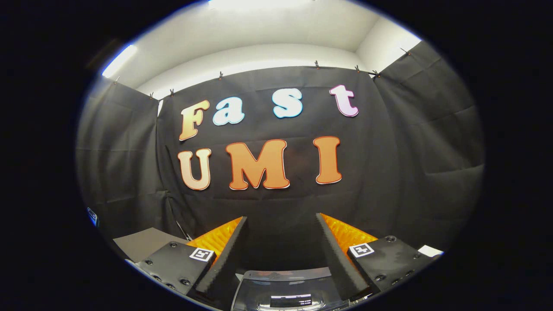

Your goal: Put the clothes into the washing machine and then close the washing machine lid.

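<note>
My gripper [281, 220] is held up high and faces the black cloth wall, its two fingers wide apart with nothing between them. Low between the finger bases shows the top of the washing machine [287, 283], a dark glossy panel with a pale rim and a small light strip. I see no clothes between or ahead of the fingers.
The black cloth wall [410, 172] hangs straight ahead and wraps round on both sides. A flat grey surface [142, 244] lies beyond the left finger. A small white piece [430, 250] shows past the right finger. White walls and ceiling lights rise above the cloth.
</note>
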Tool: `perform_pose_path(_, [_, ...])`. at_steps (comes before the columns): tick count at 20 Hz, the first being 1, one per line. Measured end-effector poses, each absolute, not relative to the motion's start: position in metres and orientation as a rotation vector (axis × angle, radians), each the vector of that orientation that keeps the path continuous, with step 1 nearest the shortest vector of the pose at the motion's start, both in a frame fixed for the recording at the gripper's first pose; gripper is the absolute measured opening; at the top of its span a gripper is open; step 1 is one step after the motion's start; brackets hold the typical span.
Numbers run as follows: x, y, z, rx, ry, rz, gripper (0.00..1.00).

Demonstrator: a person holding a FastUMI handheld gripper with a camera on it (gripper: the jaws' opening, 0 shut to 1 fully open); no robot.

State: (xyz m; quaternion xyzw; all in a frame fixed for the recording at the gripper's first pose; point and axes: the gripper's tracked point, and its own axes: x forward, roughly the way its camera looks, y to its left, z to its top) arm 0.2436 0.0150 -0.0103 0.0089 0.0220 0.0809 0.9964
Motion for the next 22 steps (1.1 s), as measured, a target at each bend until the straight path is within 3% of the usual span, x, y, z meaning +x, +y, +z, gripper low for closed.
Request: perform_pose_path(22, [0.233, -0.002, -0.013, 0.029, 0.055, 0.165, 0.98])
